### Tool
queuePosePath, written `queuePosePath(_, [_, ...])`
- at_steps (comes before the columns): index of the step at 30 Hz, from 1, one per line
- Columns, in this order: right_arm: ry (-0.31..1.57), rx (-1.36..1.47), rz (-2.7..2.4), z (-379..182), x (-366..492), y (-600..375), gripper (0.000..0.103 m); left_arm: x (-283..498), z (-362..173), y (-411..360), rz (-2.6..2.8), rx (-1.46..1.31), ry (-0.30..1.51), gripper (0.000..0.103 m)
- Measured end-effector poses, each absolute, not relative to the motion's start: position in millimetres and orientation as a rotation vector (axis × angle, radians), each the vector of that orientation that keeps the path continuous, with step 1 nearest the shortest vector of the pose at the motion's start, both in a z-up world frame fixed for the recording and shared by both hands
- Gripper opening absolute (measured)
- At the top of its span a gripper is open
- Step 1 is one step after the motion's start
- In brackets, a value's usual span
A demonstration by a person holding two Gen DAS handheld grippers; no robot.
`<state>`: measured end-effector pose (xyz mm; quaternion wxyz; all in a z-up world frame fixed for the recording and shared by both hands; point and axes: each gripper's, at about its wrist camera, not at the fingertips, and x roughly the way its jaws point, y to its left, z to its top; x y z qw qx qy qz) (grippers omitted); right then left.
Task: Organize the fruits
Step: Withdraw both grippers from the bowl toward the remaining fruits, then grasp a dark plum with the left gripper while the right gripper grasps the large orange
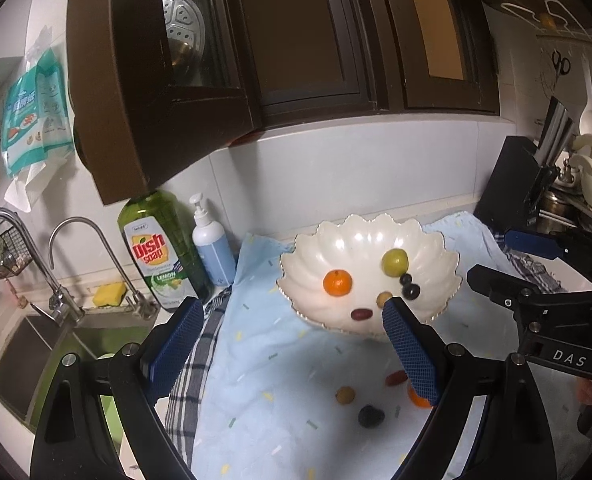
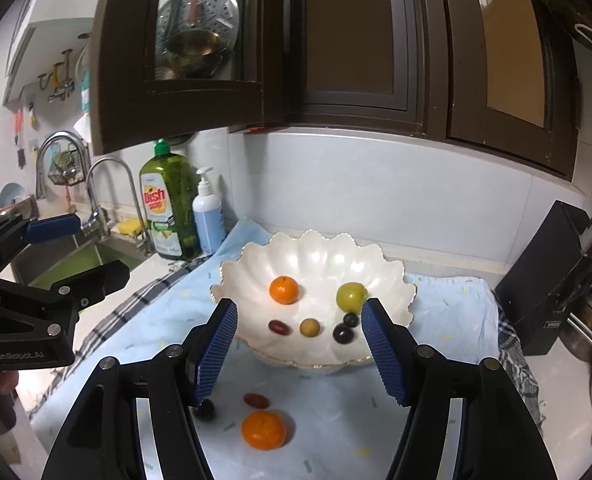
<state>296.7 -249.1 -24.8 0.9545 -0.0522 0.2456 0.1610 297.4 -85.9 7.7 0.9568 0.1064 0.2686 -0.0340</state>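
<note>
Both grippers are up off the counter, jaws spread wide, nothing held. In our left wrist view the left gripper (image 1: 292,340) sits low centre, and the right gripper (image 1: 495,260) pokes in from the right edge, also spread. In our right wrist view the right gripper (image 2: 299,344) frames the white scalloped bowl (image 2: 319,248), and the left gripper (image 2: 80,248) shows at the left edge.

Bowl is mid-frame on the light blue cloth (image 2: 335,420). Inside it we see a small orange (image 2: 284,289), a green fruit (image 2: 351,297), a red oval fruit (image 2: 278,327), a tan round fruit (image 2: 309,327) and two dark grapes (image 2: 346,327).

On the cloth at the bottom of the frame, below the bowl: a second orange (image 2: 264,430), a red date-like fruit (image 2: 256,400), and a dark fruit (image 2: 206,410) partly behind our finger pad. The left view adds a tan fruit (image 1: 344,395) beside the dark one.

Dish soap bottle (image 2: 170,208) stands upper left by the sink.
</note>
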Motion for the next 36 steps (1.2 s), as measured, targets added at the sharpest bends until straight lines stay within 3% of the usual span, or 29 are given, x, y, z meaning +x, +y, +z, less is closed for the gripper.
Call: queuePosePath(36, [0.731,-0.168,0.415,-125.6,276.9,-236.6,0.066,274.8,-96.9,-93.1,-0.197,0.305,0.701,0.084])
